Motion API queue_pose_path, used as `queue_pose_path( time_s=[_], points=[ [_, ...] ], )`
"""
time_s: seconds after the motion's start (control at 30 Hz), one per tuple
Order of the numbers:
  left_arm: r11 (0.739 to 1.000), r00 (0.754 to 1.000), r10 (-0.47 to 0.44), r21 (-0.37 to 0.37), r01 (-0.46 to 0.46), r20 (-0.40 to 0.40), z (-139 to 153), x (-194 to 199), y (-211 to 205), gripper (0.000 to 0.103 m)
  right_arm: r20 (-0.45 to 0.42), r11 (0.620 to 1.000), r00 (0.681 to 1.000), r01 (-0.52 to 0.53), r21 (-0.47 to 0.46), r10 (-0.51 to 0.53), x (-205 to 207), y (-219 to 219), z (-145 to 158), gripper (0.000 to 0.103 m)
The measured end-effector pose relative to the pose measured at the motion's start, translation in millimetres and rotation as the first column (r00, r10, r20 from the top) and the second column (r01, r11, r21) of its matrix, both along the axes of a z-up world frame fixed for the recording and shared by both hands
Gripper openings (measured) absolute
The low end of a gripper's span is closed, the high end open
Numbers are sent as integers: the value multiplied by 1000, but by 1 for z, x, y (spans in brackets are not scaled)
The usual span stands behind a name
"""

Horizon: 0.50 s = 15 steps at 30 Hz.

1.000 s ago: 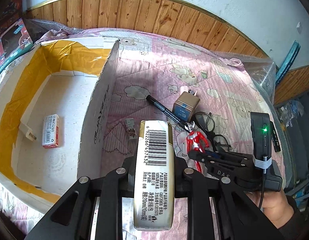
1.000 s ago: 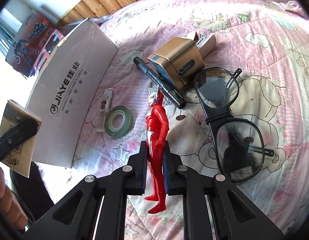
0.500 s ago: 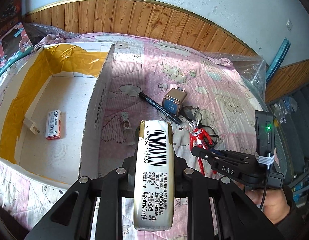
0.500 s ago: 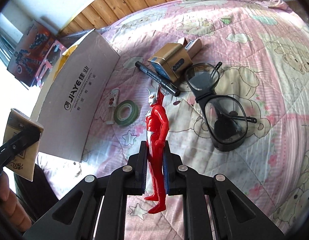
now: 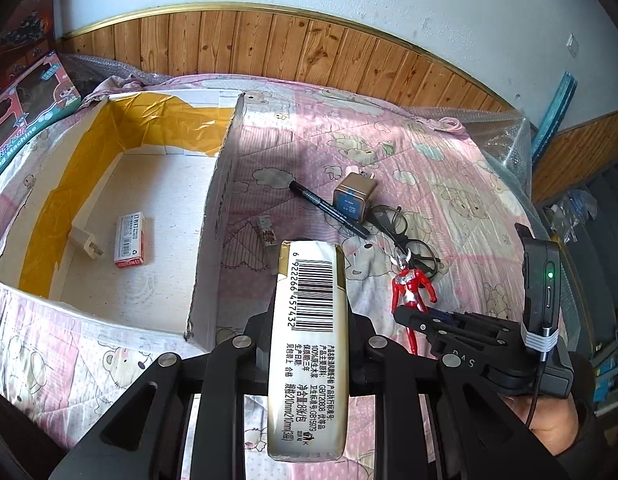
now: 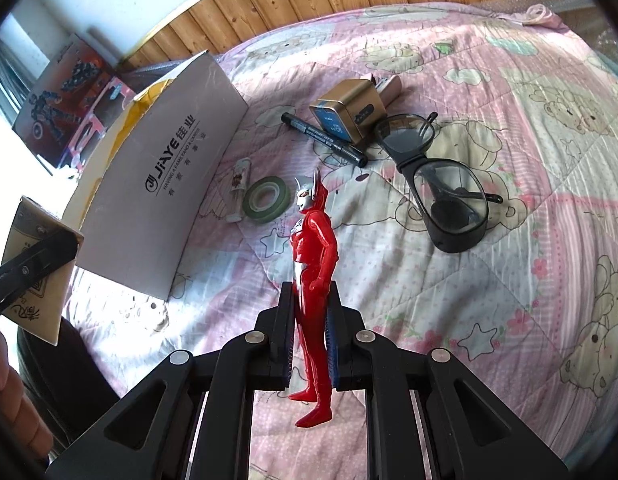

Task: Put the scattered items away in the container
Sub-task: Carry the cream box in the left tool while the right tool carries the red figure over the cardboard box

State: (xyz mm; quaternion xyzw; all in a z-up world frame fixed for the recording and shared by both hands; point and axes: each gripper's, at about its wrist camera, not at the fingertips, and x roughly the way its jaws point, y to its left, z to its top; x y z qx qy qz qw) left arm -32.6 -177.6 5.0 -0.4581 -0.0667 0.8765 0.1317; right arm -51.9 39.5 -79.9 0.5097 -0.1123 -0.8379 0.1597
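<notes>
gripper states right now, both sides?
Left gripper: shut on the tissue pack, held above the bed.
Right gripper: shut on the red action figure, also lifted.

Red figure, pink bear-print quilt

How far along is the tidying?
Partway. Already in the white cardboard box: a red-and-white small carton and a white plug. In hand: left tongs grip a gold tissue pack; right tongs grip a red toy figure. Left on the quilt: black marker, gold charger, black glasses, green tape roll, small tube.
</notes>
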Motion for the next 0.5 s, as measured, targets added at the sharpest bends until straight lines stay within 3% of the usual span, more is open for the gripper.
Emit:
queue_pose_path(
  time_s=[0.5],
  points=[
    [999, 1000, 9, 42, -9, -5, -1, 17, -21, 23, -82, 998, 997, 13, 58, -8, 44, -20, 29, 13]
  ],
)
